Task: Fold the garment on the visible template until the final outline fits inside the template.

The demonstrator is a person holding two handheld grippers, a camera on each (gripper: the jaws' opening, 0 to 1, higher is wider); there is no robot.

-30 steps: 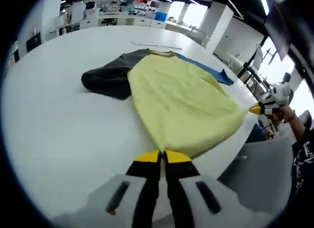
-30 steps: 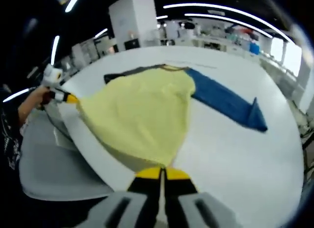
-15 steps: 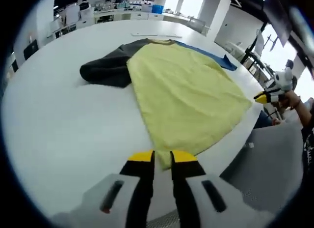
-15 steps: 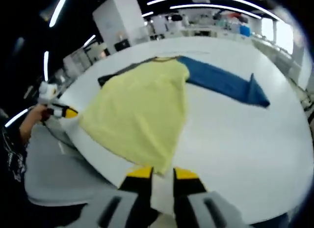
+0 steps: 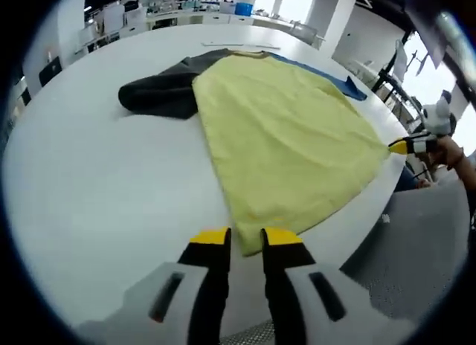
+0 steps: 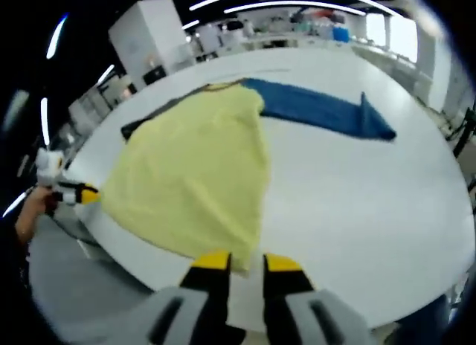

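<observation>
garment (image 5: 286,140) lies spread flat on the white table (image 5: 97,181), its yellow body toward the near edge, a dark grey sleeve (image 5: 160,96) stretched out to the left and a blue sleeve (image 6: 316,111) to the right, collar at the far end. left gripper (image 5: 245,241) sits just off the near hem with its yellow-tipped jaws apart and nothing between them. right gripper (image 6: 244,263) also has its jaws apart, at the hem's other near corner, the cloth edge just beyond the tips. no containers on the table. in the right gripper view a hand (image 6: 33,207) shows at the left, beside the table edge.
</observation>
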